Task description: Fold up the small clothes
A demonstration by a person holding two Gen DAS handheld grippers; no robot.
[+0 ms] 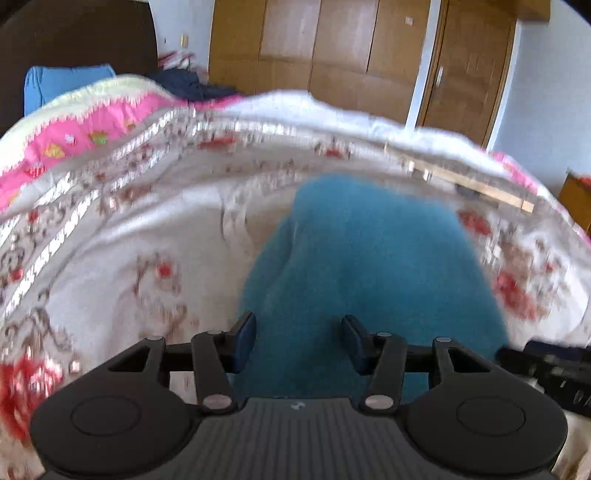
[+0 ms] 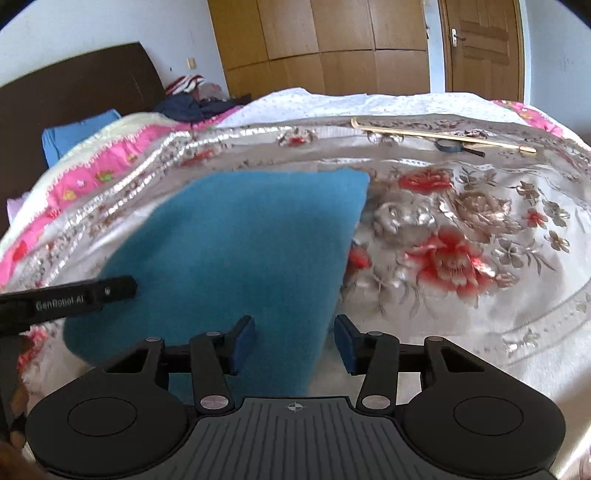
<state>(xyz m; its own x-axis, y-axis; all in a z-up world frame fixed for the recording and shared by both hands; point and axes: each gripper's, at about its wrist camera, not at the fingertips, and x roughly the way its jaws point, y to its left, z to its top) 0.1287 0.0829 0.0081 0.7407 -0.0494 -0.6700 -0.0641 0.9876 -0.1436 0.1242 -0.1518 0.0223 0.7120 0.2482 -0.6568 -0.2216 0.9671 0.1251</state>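
Right wrist view shows the teal cloth (image 2: 236,254) flat on the floral bedspread (image 2: 461,236), both claws (left claw (image 1: 298,341), right claw (image 2: 294,341)) spread and empty, so pinch matching near corners squarely before folding.

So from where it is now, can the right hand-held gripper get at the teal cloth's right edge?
Probably yes. The right hand-held gripper is open, and the teal cloth has its right edge running between the fingers with nothing over it. The left hand-held gripper sits off to the cloth's left side.

A bed with a floral white-and-red bedspread (image 2: 461,229) fills the daylit room; behind stand a tall wooden wardrobe (image 2: 325,44), a dark brown headboard (image 2: 74,81) and pale walls (image 2: 92,29).
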